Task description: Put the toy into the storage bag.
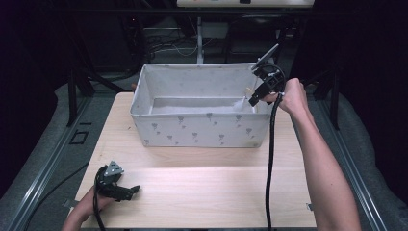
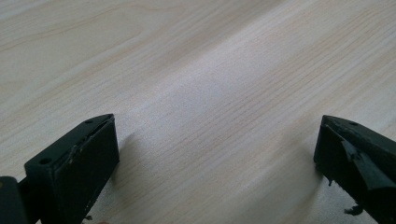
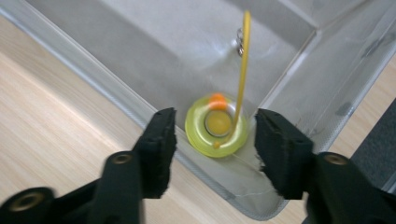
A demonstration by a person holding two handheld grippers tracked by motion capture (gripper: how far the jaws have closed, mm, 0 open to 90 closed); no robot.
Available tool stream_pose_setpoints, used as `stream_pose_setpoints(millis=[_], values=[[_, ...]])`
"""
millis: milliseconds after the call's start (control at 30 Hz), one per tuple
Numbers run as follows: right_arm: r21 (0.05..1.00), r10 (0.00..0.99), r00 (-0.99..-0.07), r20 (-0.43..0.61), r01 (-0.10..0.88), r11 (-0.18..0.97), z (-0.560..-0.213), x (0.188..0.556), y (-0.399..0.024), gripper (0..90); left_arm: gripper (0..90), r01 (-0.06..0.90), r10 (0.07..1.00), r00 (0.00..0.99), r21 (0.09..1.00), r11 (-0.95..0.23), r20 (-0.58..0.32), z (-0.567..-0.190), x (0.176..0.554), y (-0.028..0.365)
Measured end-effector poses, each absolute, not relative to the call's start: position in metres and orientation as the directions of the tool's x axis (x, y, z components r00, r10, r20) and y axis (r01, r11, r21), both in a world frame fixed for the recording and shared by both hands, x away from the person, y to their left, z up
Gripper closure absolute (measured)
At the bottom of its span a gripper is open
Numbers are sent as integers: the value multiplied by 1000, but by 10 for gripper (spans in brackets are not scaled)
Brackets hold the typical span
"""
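Your left tongs (image 1: 136, 189) rest low over the near left part of the pale wooden desk (image 1: 202, 192), well apart from everything else; in the left gripper view (image 2: 217, 154) the two black jaws stand wide open with bare wood grain between them. Your right tongs (image 1: 252, 101) hang at the right end of the white fabric bin (image 1: 202, 127), which sits toward the far side of the desk and carries a small grey print on its walls. The right jaws point down over the bin's rim and inside. In the right gripper view (image 3: 215, 140) those jaws are spread apart and grip nothing; between them, lower down in a corner of the bin, lies a yellow-green ring-shaped toy (image 3: 216, 125) with an orange middle, blurred. A thin yellow strip (image 3: 243, 70) runs up from the ring, and a small metal piece shows beside its upper end. Your right hand (image 1: 292, 98) is just outside the bin's right wall
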State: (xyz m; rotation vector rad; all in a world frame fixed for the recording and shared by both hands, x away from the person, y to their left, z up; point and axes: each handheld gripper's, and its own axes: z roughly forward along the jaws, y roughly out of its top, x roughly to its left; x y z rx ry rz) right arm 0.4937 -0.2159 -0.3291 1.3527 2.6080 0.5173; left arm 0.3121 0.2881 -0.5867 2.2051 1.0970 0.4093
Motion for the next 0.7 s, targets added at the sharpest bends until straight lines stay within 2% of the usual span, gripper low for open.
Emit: stream_pose_setpoints(millis=[33,233,433,700], values=[[401,813,-582,25,751,525,-322,488,-214,333,0,600,797,604,661,-452,-4,-587,312,288],[447,782,-623,18,705,551,-308,471,-204,165,0,600,796,605,660,-452,-4,-587,312,288],[493,744,-668,13,652,576,-302,445,-191,122,0,599,795,606,660,-453,-4,-587,312,288],[497,673,-739,-19,577,648,-308,412,-170,82,0,600,798,603,662,-450,-4,-587,312,288]])
